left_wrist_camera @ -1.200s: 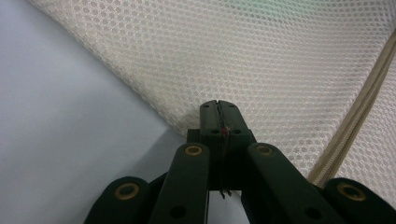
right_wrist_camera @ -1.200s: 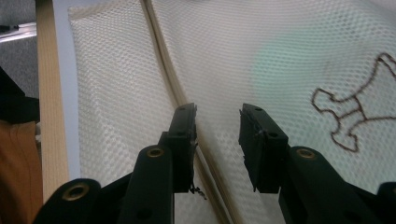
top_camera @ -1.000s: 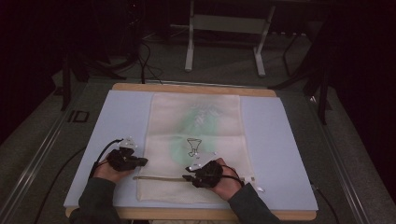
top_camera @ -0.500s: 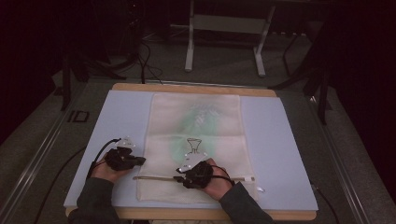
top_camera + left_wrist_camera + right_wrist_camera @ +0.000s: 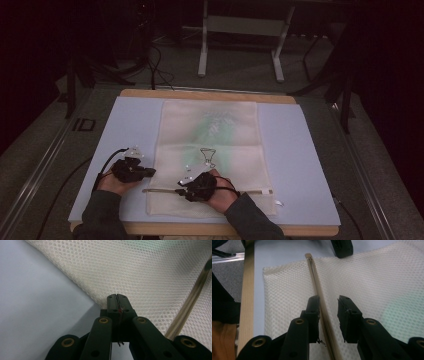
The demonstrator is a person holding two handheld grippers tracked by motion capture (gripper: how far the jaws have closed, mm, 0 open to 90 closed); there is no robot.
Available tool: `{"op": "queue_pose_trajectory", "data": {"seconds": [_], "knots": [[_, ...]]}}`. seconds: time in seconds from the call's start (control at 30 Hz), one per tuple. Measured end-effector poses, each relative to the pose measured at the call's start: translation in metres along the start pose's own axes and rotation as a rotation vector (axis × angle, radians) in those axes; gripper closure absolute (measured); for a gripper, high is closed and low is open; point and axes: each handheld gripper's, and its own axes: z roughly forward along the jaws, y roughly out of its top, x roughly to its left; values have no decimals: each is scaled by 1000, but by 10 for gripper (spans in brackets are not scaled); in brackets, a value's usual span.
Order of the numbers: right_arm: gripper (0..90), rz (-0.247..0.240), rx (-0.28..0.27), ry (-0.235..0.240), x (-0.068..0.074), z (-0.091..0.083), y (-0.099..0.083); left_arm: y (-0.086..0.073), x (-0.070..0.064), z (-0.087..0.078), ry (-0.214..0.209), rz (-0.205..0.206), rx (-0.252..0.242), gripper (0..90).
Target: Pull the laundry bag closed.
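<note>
mesh bag (image 5: 210, 150) flat on mat (image 5: 300, 165); left gripper (image 5: 131, 171) at edge; right gripper (image 5: 197, 186) on zipper (image 5: 250, 191)

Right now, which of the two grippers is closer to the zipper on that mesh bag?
The right. The right gripper has its open jaws either side of the zipper. The left gripper is shut at the mesh bag's side edge, the zipper off to one side.

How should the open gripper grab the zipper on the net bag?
Best guess: pinch the zipper across its width, coming straight down from above. It is a thin raised strip lying flat on the mesh bag, and the right gripper already has one jaw on each side of it. The left gripper is shut at the bag's edge, which should keep the bag from sliding.
</note>
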Motion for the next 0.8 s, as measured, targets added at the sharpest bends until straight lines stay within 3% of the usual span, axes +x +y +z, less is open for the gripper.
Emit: {"op": "queue_pose_trajectory", "data": {"seconds": [0.8], "knots": [[744,-22,3,56,5,37,25,1,-1,0,14,2,-10,898]]}}
